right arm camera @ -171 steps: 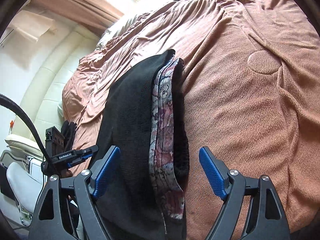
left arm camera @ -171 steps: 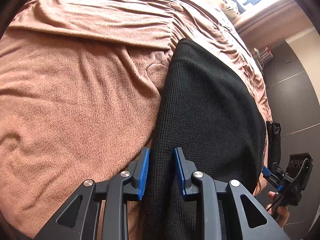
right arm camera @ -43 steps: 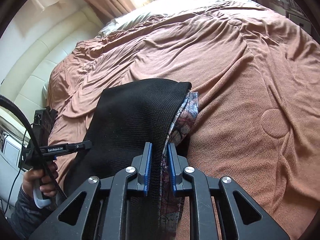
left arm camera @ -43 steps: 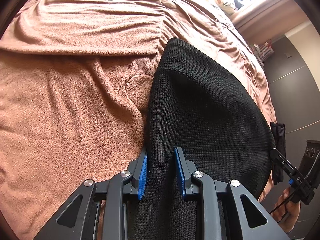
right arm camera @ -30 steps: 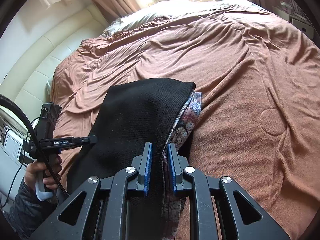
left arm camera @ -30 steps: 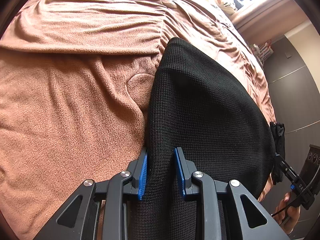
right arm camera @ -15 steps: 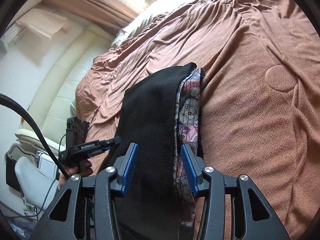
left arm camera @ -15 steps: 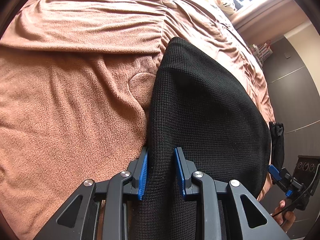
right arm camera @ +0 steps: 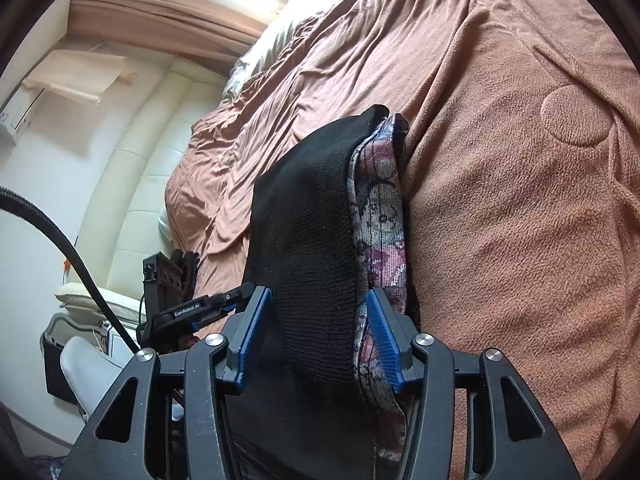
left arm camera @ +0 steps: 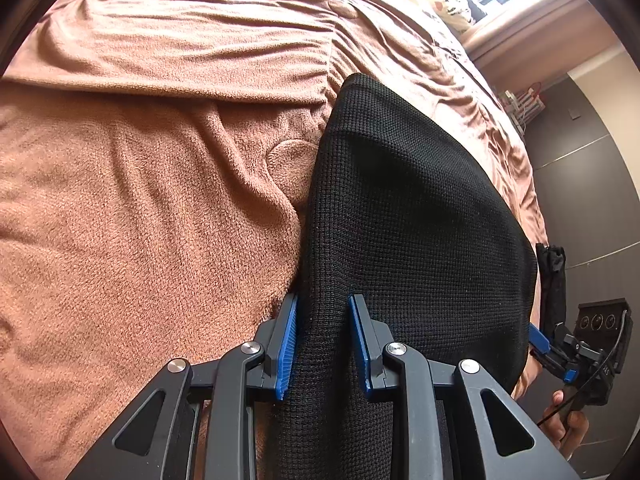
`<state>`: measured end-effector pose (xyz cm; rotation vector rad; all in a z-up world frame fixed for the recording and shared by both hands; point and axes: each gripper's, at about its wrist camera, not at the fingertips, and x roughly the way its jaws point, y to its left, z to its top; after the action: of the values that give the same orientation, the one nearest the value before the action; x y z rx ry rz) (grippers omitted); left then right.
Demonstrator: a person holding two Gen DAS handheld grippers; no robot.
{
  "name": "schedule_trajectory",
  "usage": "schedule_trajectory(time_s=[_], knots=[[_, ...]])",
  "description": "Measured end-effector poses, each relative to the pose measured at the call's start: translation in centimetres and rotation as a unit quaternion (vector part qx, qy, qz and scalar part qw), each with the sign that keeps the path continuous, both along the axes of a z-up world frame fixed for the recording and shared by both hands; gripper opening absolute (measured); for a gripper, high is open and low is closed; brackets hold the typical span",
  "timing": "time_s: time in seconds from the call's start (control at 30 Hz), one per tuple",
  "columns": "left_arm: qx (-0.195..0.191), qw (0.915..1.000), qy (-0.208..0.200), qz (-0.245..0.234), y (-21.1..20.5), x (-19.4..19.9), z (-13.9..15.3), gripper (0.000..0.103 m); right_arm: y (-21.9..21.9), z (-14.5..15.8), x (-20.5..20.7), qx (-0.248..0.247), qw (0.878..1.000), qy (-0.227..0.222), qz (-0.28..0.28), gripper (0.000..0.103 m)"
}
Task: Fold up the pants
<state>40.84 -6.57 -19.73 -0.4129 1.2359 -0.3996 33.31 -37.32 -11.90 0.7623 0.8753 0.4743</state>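
Black waffle-knit pants [left arm camera: 400, 208] folded flat on a brown blanket [left arm camera: 140, 220] covering a bed, long axis running from the near edge toward the far side. Patterned floral lining [right arm camera: 380, 216] exposed along the right edge of the fold in the right wrist view. Circular embossed motif [right arm camera: 576, 118] pressed into the blanket to the right of the pants.

Left gripper [left arm camera: 322, 344] at the near left edge of the pants; blue fingers [left arm camera: 286, 348] narrowly spaced and clamped on a bunched ridge of black fabric, both pads pressed against the cloth. Same gripper seen from the side in the right wrist view [right arm camera: 208, 310], at the near left of the garment, with a black cable [right arm camera: 80, 264] arcing in front of it.

Right gripper [right arm camera: 318, 336] at the near right edge of the pants; jaws just opened, blue fingers [right arm camera: 382, 336] now spread apart, black layer and lining lying between them; whether the pads touch the cloth cannot be told for certain, though no pinch visible. Same gripper at the far right of the left wrist view [left arm camera: 560, 354], held by a hand [left arm camera: 566, 420].

Cream padded headboard [right arm camera: 132, 184] to the left of the bed; curtain [right arm camera: 152, 4] at the far left; dark wall panels [left arm camera: 584, 200] on the right.
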Motion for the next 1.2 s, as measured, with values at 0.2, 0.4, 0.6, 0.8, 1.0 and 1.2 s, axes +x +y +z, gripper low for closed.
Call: schedule_trajectory(time_s=[0.2,0.4,0.6,0.8,1.0,1.2], knots=[[-0.002,1.0,0.0,0.001,0.0,-0.1,-0.2,0.027,0.1,0.0,-0.4,0.006,1.0,0.0,0.0,0.057],[-0.005,1.0,0.0,0.001,0.1,-0.1,-0.2,0.027,0.6,-0.6,0.6,0.016,1.0,0.007,0.007,0.057],[-0.006,1.0,0.001,0.001,0.2,-0.2,-0.2,0.027,-0.2,0.5,0.7,0.043,0.999,-0.022,0.002,0.057],[-0.007,1.0,0.0,0.001,0.3,-0.3,-0.2,0.027,0.1,1.0,1.6,0.001,1.0,-0.029,0.0,0.056],[-0.007,1.0,0.0,0.001,0.5,-0.3,-0.2,0.027,0.1,0.4,2.8,0.001,1.0,-0.015,-0.009,0.057],[-0.008,1.0,0.0,0.001,0.5,-0.3,-0.2,0.027,0.4,1.4,2.9,0.016,1.0,-0.025,0.001,0.057]])
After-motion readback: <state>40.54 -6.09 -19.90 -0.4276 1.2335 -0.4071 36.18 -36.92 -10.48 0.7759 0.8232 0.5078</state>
